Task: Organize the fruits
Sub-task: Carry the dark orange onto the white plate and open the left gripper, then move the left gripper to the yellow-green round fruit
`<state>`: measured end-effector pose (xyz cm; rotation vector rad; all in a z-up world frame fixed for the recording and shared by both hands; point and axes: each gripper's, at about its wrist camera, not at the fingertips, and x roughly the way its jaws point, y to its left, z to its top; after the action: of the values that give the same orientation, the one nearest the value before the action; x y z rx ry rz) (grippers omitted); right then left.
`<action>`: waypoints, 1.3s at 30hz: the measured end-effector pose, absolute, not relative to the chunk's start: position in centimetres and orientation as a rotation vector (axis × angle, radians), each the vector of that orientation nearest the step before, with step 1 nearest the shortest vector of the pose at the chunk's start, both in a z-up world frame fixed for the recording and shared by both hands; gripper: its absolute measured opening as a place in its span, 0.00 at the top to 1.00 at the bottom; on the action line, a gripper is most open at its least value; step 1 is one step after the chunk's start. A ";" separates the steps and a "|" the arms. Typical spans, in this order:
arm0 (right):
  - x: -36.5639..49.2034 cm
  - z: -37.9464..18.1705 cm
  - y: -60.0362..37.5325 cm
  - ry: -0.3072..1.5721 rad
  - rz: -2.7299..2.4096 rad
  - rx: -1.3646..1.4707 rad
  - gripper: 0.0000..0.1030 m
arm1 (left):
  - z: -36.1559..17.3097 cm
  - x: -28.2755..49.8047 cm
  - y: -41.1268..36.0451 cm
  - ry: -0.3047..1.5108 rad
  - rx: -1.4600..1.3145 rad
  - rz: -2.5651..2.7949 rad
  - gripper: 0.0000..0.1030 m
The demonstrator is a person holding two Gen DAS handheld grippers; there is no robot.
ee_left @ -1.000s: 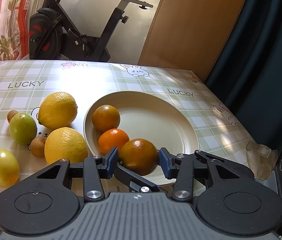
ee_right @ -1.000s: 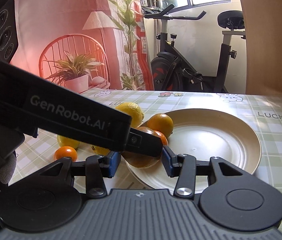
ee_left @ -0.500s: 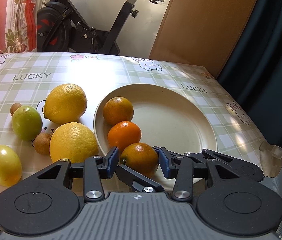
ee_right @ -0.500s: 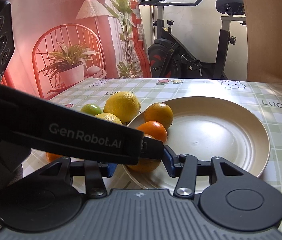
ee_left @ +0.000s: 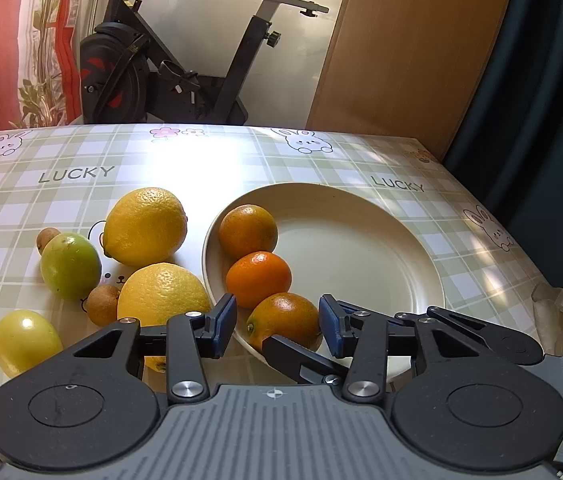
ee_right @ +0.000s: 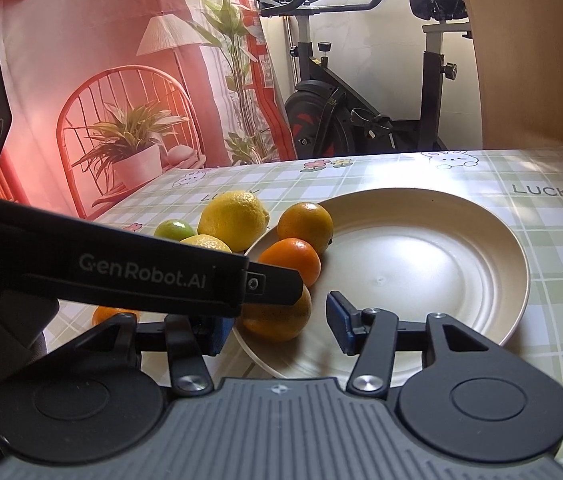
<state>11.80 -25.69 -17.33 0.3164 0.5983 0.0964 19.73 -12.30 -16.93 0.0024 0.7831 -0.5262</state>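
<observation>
A cream plate (ee_left: pixel 361 248) (ee_right: pixel 421 256) holds three oranges along its left side: a far one (ee_left: pixel 247 227), a bright middle one (ee_left: pixel 258 278) and a near one (ee_left: pixel 285 320) (ee_right: pixel 277 316). My left gripper (ee_left: pixel 277 326) is open, its pads either side of the near orange without touching it. My right gripper (ee_right: pixel 277 326) is open just behind the same orange; the left gripper's finger crosses in front of it. On the cloth left of the plate lie two big lemons (ee_left: pixel 144 226) (ee_left: pixel 163 296), a green fruit (ee_left: pixel 69 265), a small yellow fruit (ee_left: pixel 25 340) and two small brown fruits (ee_left: pixel 102 304).
A small orange (ee_right: pixel 111 314) lies on the cloth left of the plate, half hidden by the left gripper. The table's right edge (ee_left: pixel 537 256) is near the plate. An exercise bike (ee_left: pixel 185 68) and a wooden panel stand behind the table.
The left gripper has opened off the near orange, which now rests on the plate's near rim. Both grippers have drawn back and risen a little.
</observation>
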 end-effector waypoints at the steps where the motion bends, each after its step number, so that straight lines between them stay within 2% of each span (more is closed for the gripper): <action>1: 11.7 -17.3 -25.7 0.596 0.095 0.318 0.48 | -16.8 19.7 -12.1 0.786 -0.008 -0.518 0.53; 9: 11.0 -17.1 -26.0 0.560 0.090 0.331 0.47 | -14.2 18.0 -8.8 0.701 -0.116 -0.492 0.55; 19: 10.4 -16.7 -26.0 0.528 0.100 0.327 0.47 | -14.3 16.2 -2.3 0.728 -0.174 -0.387 0.55; 27: 8.7 -16.2 -25.9 0.472 0.057 0.299 0.47 | -12.3 16.3 2.1 0.688 -0.179 -0.337 0.55; 39: 8.5 -13.1 -23.0 0.534 0.090 0.222 0.47 | -11.5 17.1 5.4 0.674 -0.202 -0.372 0.55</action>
<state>8.46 -22.96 -13.11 0.2217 0.5340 0.0895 17.08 5.38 -11.47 -0.2018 0.6736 -0.3719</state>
